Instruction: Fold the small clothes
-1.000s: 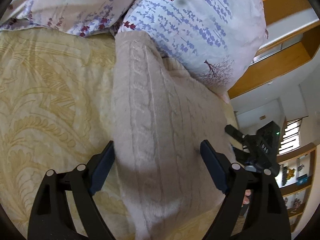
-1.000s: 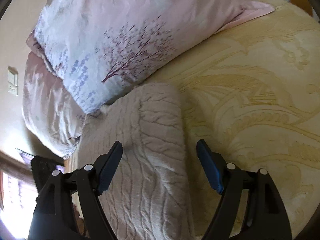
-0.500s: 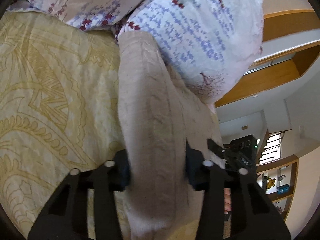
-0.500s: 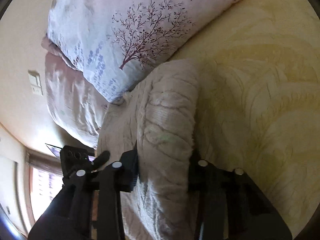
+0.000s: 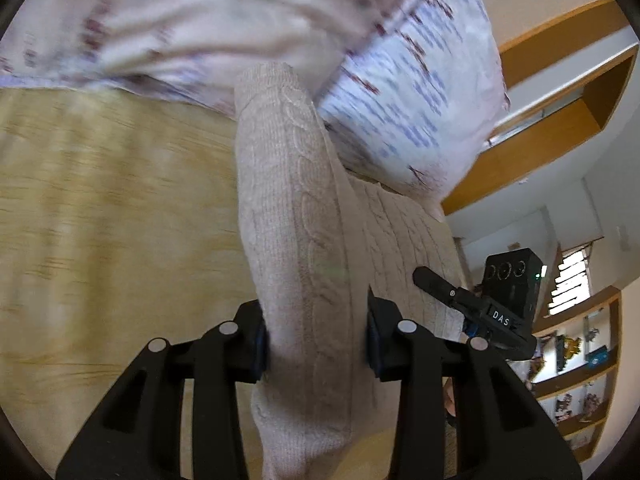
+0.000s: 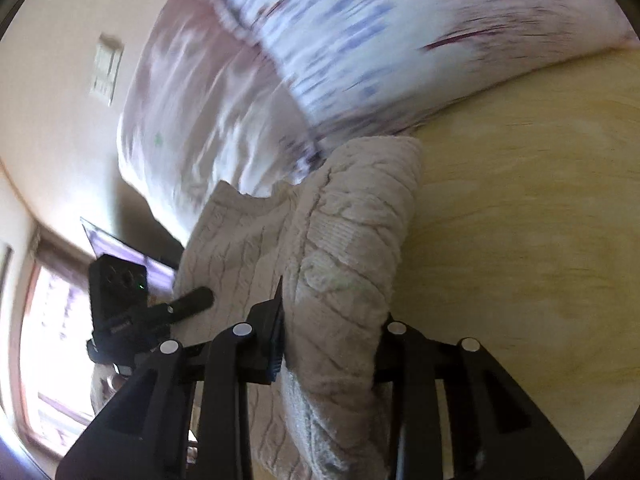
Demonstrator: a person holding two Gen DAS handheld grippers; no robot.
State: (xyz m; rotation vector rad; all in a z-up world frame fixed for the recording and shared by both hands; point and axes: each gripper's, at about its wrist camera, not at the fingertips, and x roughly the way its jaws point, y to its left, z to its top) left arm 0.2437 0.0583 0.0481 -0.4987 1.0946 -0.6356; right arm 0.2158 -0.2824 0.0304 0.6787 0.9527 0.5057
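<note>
The left gripper (image 5: 316,332) clamps a folded edge of the beige cable-knit sweater (image 5: 288,208), its 2 fingers pressed into the fabric on either side. The sweater runs from the gripper up to the floral pillow (image 5: 420,92) and lies on the yellow bedspread (image 5: 112,220). The right gripper (image 5: 434,282) shows at the sweater's far edge. The background is blurred.

Both wrist cameras sit close over the bed, facing the far pillows (image 5: 420,92); each catches the same knitted sweater (image 6: 352,248) from opposite sides.
</note>
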